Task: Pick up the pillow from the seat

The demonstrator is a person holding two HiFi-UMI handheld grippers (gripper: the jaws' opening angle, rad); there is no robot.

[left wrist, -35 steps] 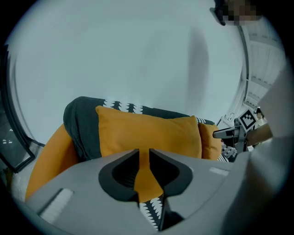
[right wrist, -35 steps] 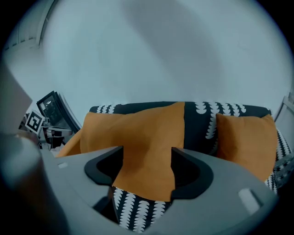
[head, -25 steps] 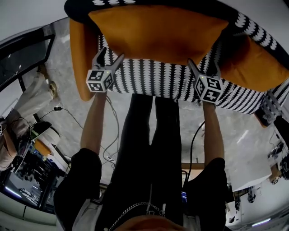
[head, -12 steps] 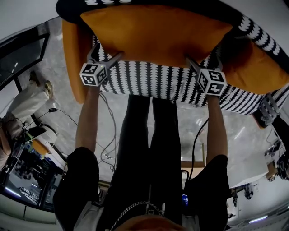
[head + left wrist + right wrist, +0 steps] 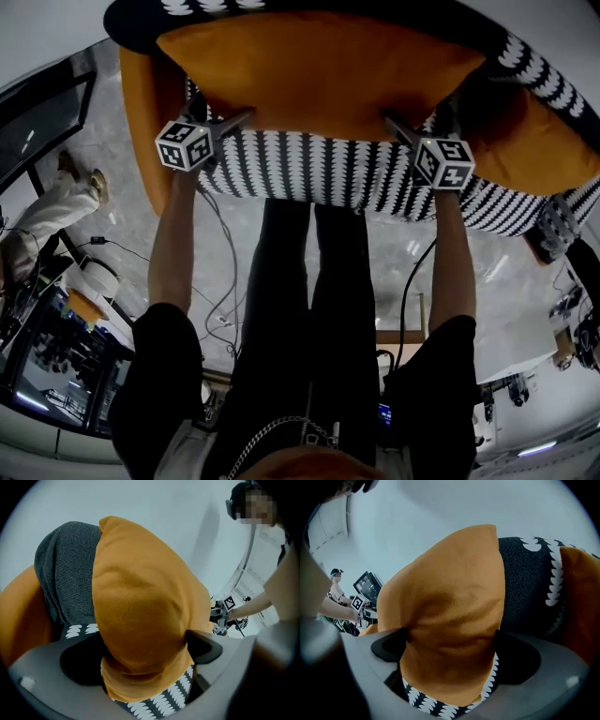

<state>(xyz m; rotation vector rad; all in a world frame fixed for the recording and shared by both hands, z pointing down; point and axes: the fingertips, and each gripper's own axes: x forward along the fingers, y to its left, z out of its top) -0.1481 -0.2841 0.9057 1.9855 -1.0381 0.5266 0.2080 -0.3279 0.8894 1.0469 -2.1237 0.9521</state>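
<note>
Grey marbled floor (image 5: 122, 187) and a pale wall are seen around an armchair whose seat (image 5: 309, 173) is covered in black-and-white patterned fabric and flanked by orange armrests (image 5: 141, 112). An orange pillow (image 5: 319, 80) is propped on the seat against the dark backrest (image 5: 65, 573), its lower edge resting on the patterned fabric. 2 grippers are held out to it by a person standing in front of the chair. The left gripper (image 5: 220, 111) is set at the pillow's left end and the right gripper (image 5: 420, 117) at its right end, both angled downward. In each gripper view, a corner of the pillow is framed between the 2 jaws, with the seat's pattern showing just beneath it. Both pairs of jaws have just been opening and are spread wide around the fabric; the pillow fills the gap and brushes the pads, but no squeeze is shown. Cables (image 5: 225, 272) are trailed across the floor by the person's legs.
</note>
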